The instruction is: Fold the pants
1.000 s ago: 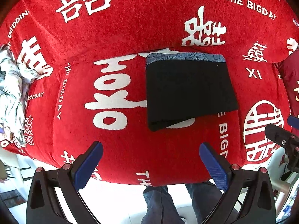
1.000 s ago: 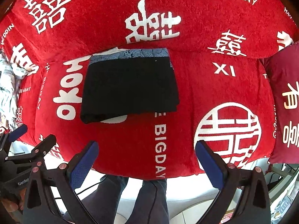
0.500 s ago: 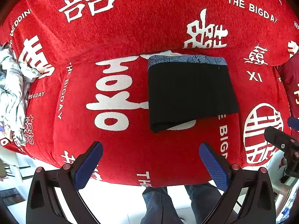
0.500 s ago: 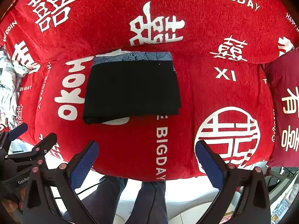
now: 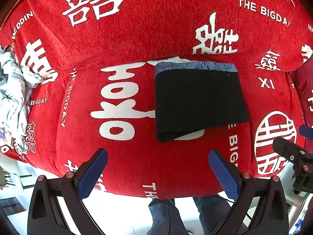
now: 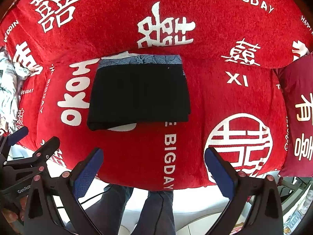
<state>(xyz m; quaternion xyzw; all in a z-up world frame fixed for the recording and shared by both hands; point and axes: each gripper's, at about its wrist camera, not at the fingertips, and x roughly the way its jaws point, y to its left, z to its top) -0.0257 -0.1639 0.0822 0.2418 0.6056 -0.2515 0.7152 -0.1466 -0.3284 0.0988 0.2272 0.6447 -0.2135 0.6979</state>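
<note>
The black pants [image 5: 197, 101] lie folded into a flat rectangle on the red sofa seat [image 5: 125, 156], on top of a folded blue patterned garment [image 5: 195, 66] whose far edge shows. They also show in the right wrist view [image 6: 138, 94]. My left gripper [image 5: 157, 174] is open and empty, held back over the seat's front edge, below and left of the pants. My right gripper [image 6: 153, 173] is open and empty, below and right of them. Each gripper shows at the edge of the other's view.
The sofa has a red cover with white lettering; its backrest [image 6: 156, 9] rises behind the pants. A crumpled pale floral cloth [image 5: 11, 101] lies at the left end. A dark red cushion [image 6: 297, 113] stands at the right. The person's legs [image 6: 156, 211] are below.
Both grippers have drifted slightly, so the folded pants sit a little lower in both views. The pants have not moved and both grippers stay open.
</note>
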